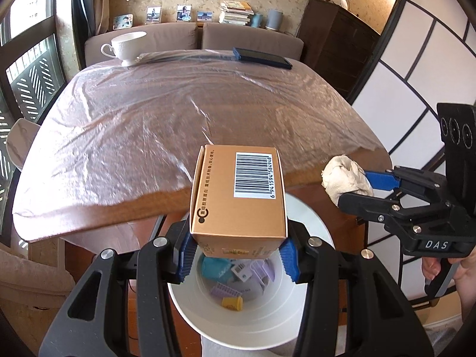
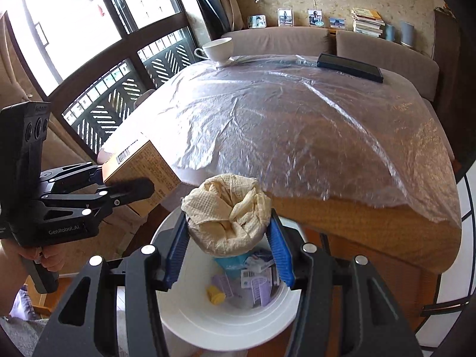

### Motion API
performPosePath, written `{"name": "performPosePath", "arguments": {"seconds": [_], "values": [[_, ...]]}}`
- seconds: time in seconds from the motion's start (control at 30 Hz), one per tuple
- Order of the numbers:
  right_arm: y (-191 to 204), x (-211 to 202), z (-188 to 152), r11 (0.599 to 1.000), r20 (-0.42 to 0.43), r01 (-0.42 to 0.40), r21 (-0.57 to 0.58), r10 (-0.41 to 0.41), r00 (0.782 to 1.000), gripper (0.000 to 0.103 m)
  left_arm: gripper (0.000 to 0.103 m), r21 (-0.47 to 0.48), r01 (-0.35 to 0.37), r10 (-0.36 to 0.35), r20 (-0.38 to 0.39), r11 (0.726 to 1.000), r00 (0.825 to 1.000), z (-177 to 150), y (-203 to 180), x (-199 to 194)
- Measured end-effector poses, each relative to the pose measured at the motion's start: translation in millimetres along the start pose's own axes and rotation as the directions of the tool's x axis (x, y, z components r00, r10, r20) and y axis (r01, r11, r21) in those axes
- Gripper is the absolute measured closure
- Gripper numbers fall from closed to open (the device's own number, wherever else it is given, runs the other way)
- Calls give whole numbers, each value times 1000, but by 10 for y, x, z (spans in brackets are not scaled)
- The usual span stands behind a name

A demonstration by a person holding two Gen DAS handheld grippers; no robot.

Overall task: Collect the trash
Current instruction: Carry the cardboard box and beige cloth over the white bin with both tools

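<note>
My left gripper (image 1: 238,257) is shut on a brown cardboard box (image 1: 238,196) with a barcode label and holds it above a white trash bin (image 1: 238,324). The box also shows in the right wrist view (image 2: 142,172). My right gripper (image 2: 227,253) is shut on a crumpled cream paper towel (image 2: 227,217) and holds it over the same bin (image 2: 208,324). In the left wrist view the towel (image 1: 346,178) is to the right of the box. The bin holds teal, purple and yellow scraps (image 2: 238,285).
A wooden table (image 1: 166,125) covered in clear plastic film stands just beyond the bin. A white teacup (image 1: 128,46) and a dark phone (image 1: 261,58) sit at its far edge. A sofa (image 1: 190,37) is behind, a window at left and a paper screen (image 1: 416,89) at right.
</note>
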State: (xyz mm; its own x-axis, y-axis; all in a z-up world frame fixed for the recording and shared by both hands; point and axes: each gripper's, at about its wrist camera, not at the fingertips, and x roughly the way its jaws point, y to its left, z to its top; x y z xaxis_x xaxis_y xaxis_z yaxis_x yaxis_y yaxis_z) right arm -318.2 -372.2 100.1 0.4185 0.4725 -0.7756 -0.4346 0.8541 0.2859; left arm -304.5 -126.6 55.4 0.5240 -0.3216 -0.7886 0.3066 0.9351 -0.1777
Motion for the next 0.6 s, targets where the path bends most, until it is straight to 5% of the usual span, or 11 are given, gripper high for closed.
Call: {"name": "performPosePath", "arguments": {"seconds": [0.6], "values": [[75,205,-390,1000,-104,-12,-19,10,995,53,54,45,16,-11,-111,999,994,-411,-191,167]]}}
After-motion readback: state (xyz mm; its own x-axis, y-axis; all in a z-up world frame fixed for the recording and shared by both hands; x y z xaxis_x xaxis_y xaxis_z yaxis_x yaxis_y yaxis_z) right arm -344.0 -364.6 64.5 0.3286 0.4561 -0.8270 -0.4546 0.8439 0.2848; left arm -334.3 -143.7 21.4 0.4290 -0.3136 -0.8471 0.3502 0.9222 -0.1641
